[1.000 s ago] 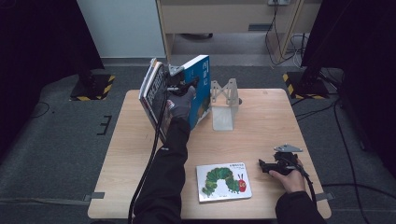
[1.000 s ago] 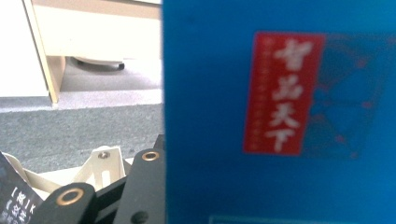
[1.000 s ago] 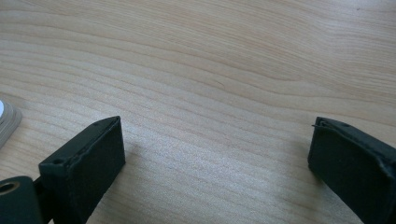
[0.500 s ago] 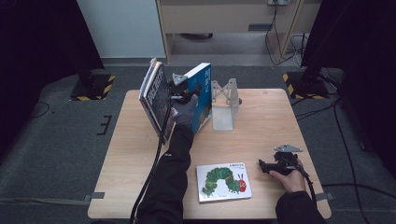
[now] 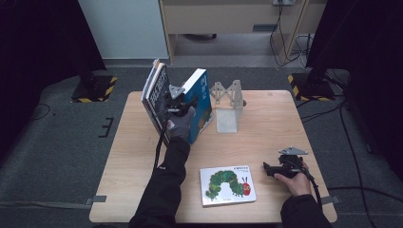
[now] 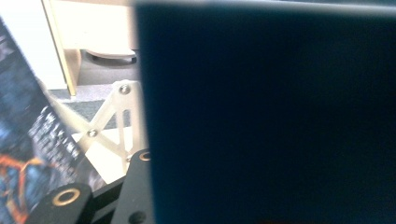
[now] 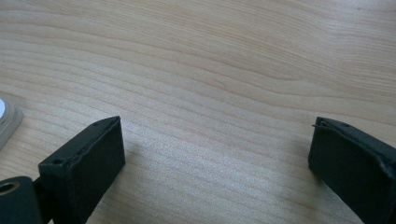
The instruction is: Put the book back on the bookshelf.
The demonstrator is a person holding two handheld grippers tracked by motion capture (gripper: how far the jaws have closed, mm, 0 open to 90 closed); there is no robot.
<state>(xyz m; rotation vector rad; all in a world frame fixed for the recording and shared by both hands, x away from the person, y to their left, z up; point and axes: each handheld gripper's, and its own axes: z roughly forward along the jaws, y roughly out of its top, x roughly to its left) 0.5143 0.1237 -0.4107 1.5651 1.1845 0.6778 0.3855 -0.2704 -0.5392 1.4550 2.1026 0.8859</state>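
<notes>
Jaws of the left gripper clamp the blue book, which stands tilted on the table. Just to that gripper's left a dark book leans outward; to its right stands the pale bookend, beside the blue book. Well apart, near the table's front edge, the right gripper rests with jaws spread wide over bare wood, the caterpillar picture book lying flat just to its left.

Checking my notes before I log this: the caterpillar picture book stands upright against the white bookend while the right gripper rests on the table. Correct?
Not quite. In the high view the caterpillar picture book lies flat on the table, apart from the white bookend. The right gripper does rest on the table.
</notes>
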